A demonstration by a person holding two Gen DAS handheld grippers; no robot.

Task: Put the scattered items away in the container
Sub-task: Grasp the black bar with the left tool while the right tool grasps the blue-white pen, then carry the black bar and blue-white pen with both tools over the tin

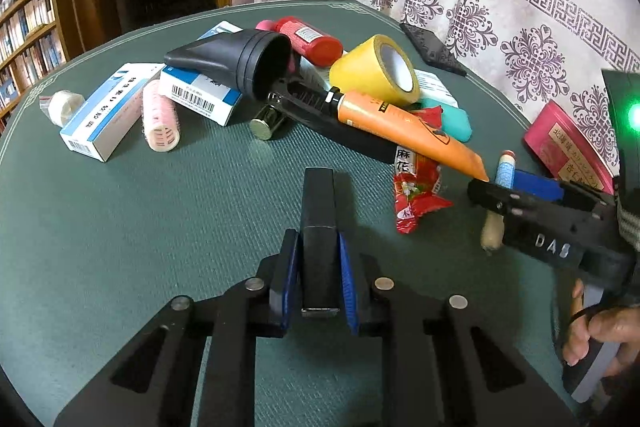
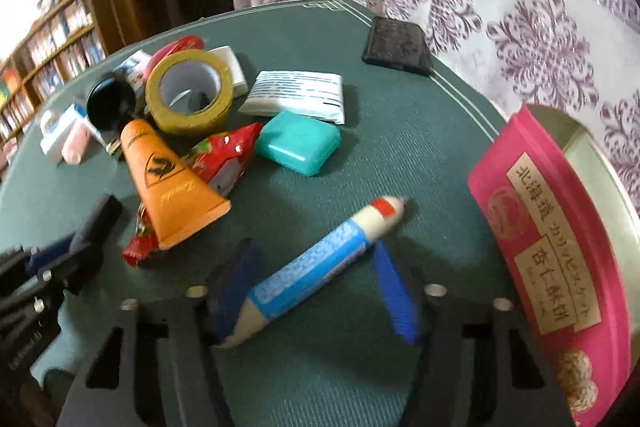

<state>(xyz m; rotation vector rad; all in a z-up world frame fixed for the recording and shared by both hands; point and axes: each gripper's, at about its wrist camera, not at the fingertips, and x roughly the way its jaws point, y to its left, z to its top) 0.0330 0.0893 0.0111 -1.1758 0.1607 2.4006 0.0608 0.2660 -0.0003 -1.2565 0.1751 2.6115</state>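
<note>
While most clutter still sits on the green table (image 1: 160, 211), left gripper (image 1: 319, 267) clamps a black bar (image 1: 319, 227). Right gripper (image 2: 316, 287) straddles the blue pen (image 2: 316, 267), jaws not yet touching it; pink-lidded tin (image 2: 592, 147) looks empty.

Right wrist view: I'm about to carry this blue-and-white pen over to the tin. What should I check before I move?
1. Pen sits between the right claw pads: ok.
2. Pads clamped on the pen: not ok. It lies slantwise, with a gap showing at the right pad.
3. Left claw shut firmly on the black bar: ok.
4. Way from the pen to the tin free: ok, only bare green mat lies between them.
5. Room inside the tin: cannot tell. The pink box hides most of it.
</note>
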